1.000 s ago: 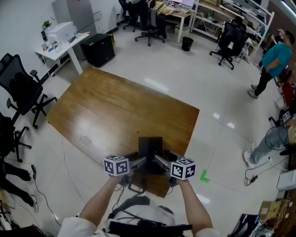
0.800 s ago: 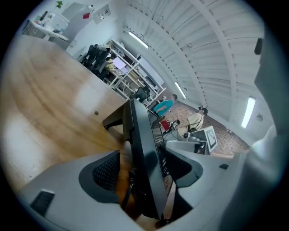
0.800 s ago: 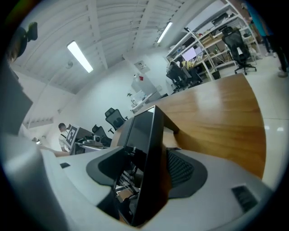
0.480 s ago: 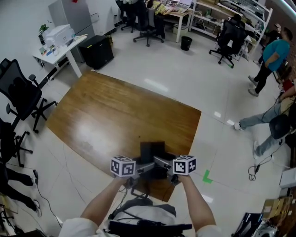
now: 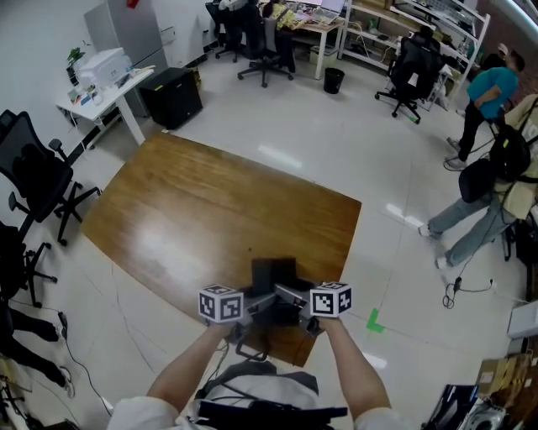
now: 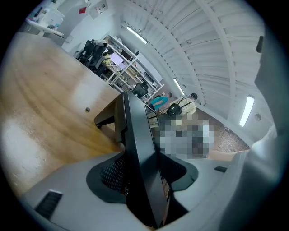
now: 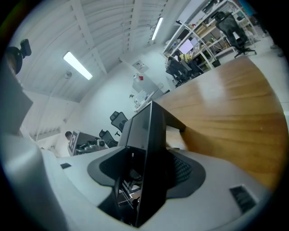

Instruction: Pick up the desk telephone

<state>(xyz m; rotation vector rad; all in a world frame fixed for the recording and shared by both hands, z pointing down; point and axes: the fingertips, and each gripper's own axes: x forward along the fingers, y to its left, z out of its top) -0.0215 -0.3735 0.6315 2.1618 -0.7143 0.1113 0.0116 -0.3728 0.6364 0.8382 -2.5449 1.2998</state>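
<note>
My left gripper (image 5: 259, 304) has just been narrowing. Its jaws stand either side of the thin left edge of the desk telephone (image 5: 273, 275) and, as I judge it, are not yet clamped on it. The telephone sits at the 6 o'clock edge of the tabletop (image 5: 210, 201), upright between both my tools. My right gripper (image 5: 292, 296) is wider, its jaws only just starting to close, with the telephone's right edge between them.

I expect a stiff, smooth plastic shell of moderate weight that slips under a light pinch. I'd take both side edges low on the body and lift level, in case a loose part slides off.

The wood is glossy and bare, so it offers little friction. Round the room, an office chair (image 5: 34, 168) stands at 9 o'clock, a white desk (image 5: 105, 88) at 11, shelving (image 5: 420, 25) at 1, and people (image 5: 492, 92) at 2 to 3. A green floor mark (image 5: 371, 319) lies at 4.
</note>
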